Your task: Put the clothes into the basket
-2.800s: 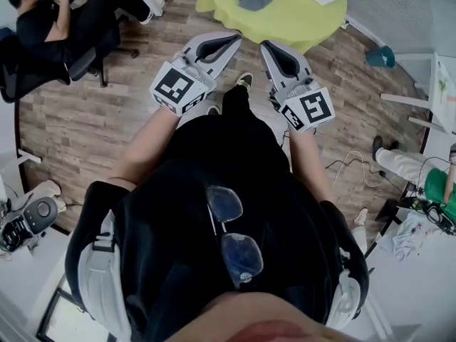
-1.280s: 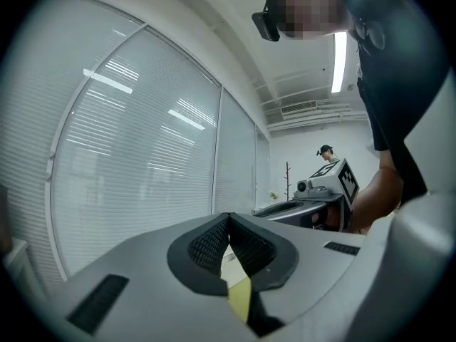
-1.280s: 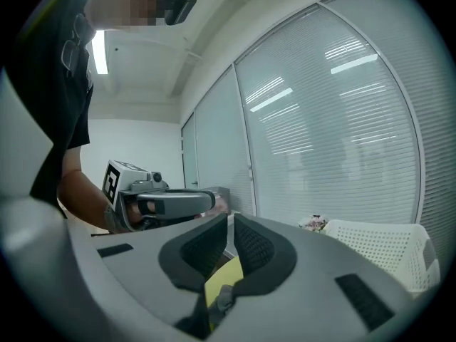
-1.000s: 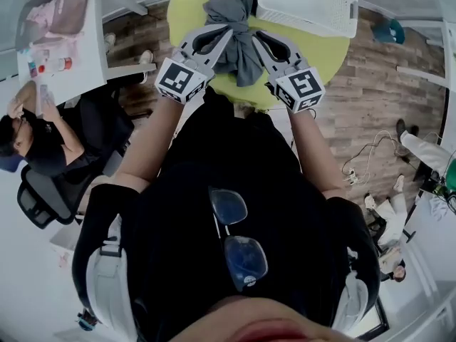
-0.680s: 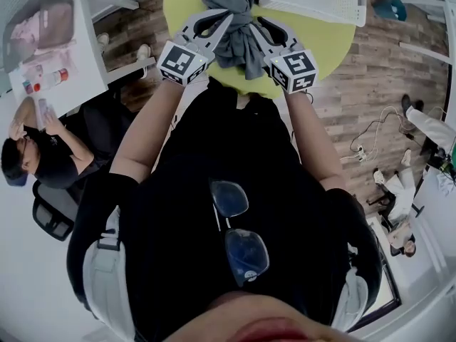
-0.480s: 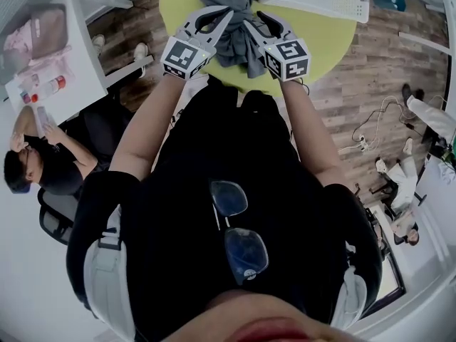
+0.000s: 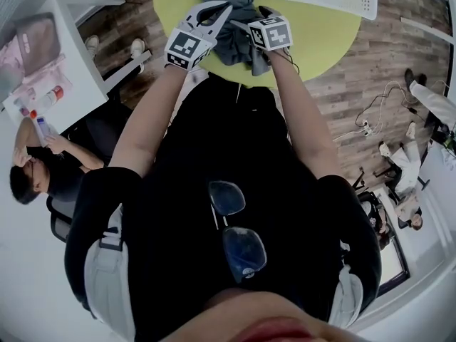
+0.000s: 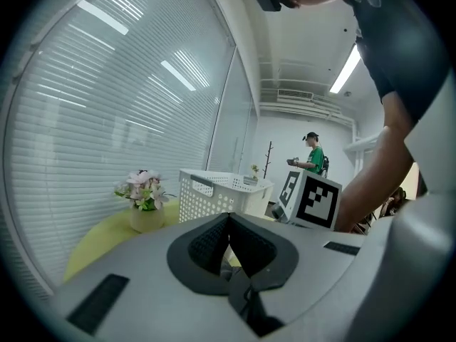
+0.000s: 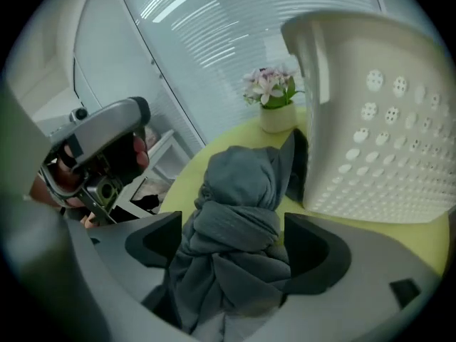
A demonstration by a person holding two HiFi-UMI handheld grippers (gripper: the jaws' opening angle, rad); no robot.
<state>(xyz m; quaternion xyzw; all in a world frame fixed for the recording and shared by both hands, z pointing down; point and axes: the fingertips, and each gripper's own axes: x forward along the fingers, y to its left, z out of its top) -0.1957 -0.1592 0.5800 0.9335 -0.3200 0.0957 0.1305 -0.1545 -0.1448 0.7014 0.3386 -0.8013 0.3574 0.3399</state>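
The left gripper (image 8: 229, 219) was clenched on nothing, its dark ribbed pads meeting, just left of the grey garment (image 9: 235, 191). That soft, knotted, creased bundle lay on the round yellow-green table (image 7: 324, 38), between the jaws of the right gripper (image 9: 231, 244). These had just been opening and stood wide, seemingly not pressing it. The white perforated plastic basket (image 9: 377, 120) stood beside it at right.

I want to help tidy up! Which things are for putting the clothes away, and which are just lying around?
For the job: grey clothes, white basket, both on the yellow table.

Just lying about: pot of flowers, bottles on the white desk, cables on the floor.
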